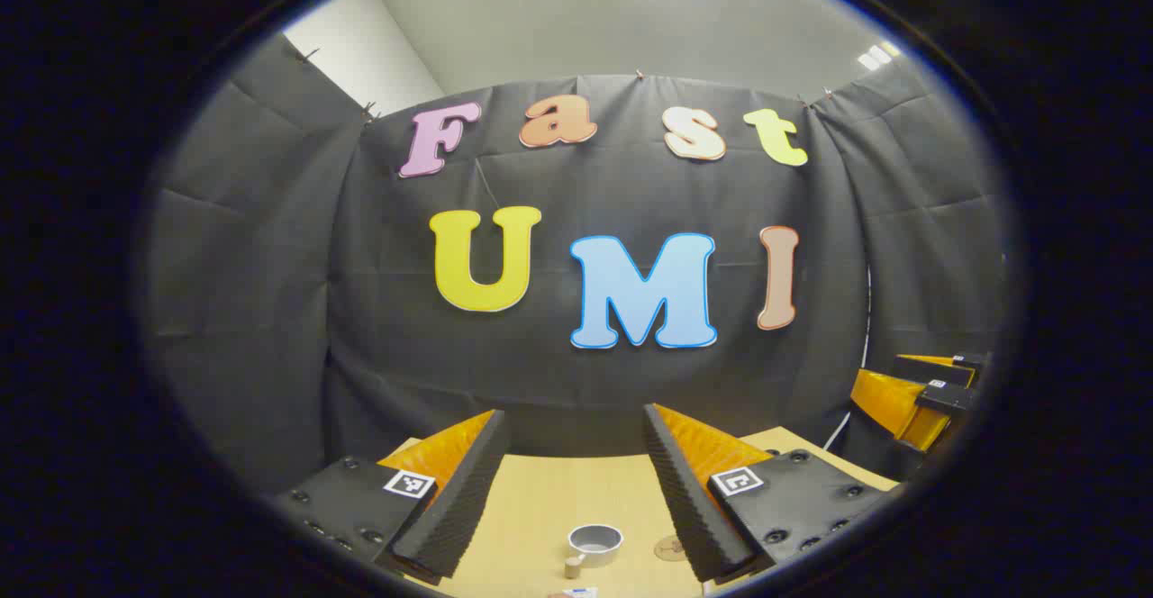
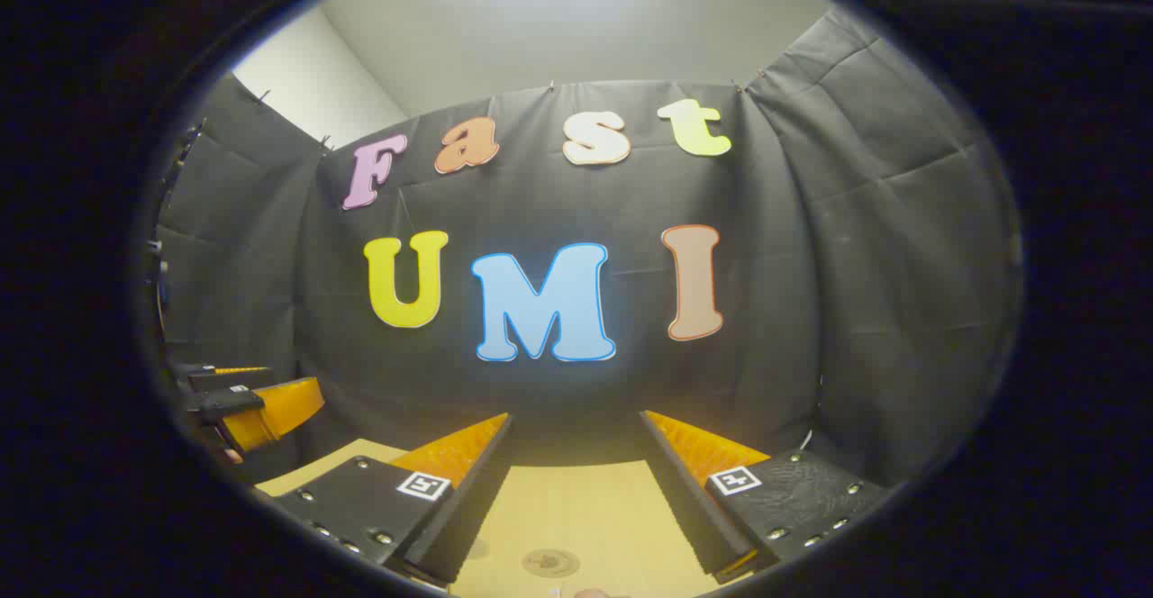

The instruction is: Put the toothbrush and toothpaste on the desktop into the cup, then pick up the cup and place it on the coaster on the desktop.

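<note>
both grippers hang above the desktop (image 1: pixel 540 499), left gripper (image 1: pixel 574 440) and right gripper (image 2: pixel 574 440) spread wide, gripping nothing. below the left sits the cup (image 1: pixel 594 542), with perhaps the coaster (image 1: pixel 670 548) just beside it.

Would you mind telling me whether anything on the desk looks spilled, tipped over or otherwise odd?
Nothing stands out. The cup stands upright on the desk, the coaster lies flat, and no spill shows. Both claws, left and right, are open and hold nothing.
</note>
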The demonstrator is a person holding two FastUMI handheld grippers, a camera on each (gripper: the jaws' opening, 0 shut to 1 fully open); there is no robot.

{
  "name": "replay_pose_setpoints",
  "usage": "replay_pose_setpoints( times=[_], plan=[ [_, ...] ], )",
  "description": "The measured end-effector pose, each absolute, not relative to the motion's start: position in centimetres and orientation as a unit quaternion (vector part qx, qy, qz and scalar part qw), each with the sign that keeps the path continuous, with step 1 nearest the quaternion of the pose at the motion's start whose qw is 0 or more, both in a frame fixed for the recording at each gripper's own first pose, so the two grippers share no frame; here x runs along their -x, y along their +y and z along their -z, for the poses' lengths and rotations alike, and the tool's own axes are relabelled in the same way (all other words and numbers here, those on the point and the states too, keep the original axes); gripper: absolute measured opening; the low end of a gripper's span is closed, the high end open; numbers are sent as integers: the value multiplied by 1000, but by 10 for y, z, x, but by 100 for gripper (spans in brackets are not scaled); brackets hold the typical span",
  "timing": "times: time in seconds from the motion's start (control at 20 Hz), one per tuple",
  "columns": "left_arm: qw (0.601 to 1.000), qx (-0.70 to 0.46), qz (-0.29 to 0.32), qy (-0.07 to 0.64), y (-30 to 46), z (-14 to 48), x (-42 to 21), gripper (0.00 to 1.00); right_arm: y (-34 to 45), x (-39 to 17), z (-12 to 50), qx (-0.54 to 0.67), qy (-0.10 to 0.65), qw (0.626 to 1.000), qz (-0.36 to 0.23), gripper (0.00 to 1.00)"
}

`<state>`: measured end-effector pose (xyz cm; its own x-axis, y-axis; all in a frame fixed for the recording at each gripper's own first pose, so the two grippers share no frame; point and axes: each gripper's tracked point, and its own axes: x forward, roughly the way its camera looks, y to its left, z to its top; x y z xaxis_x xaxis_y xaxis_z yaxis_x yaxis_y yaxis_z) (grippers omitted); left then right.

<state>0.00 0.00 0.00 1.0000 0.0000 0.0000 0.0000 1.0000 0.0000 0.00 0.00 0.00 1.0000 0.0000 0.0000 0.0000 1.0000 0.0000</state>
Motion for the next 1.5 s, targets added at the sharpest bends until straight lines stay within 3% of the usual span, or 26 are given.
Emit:
replay_pose_setpoints(
  times=[0.65, 1.0, 1.5],
  plan=[
    [999, -3, 3, 54, -4, 43, -8, 93, 22, -2, 51, 33, 73, 996, -27, 89],
    [988, 12, 9, 156, 0, 134, -2, 93, 35, 6, 143, 27, 210, 976, -52, 89],
    [963, 18, 9, 269, 5, 229, 17, 96, 41, 26, 236, 30, 341, 937, -63, 90]
  ],
)
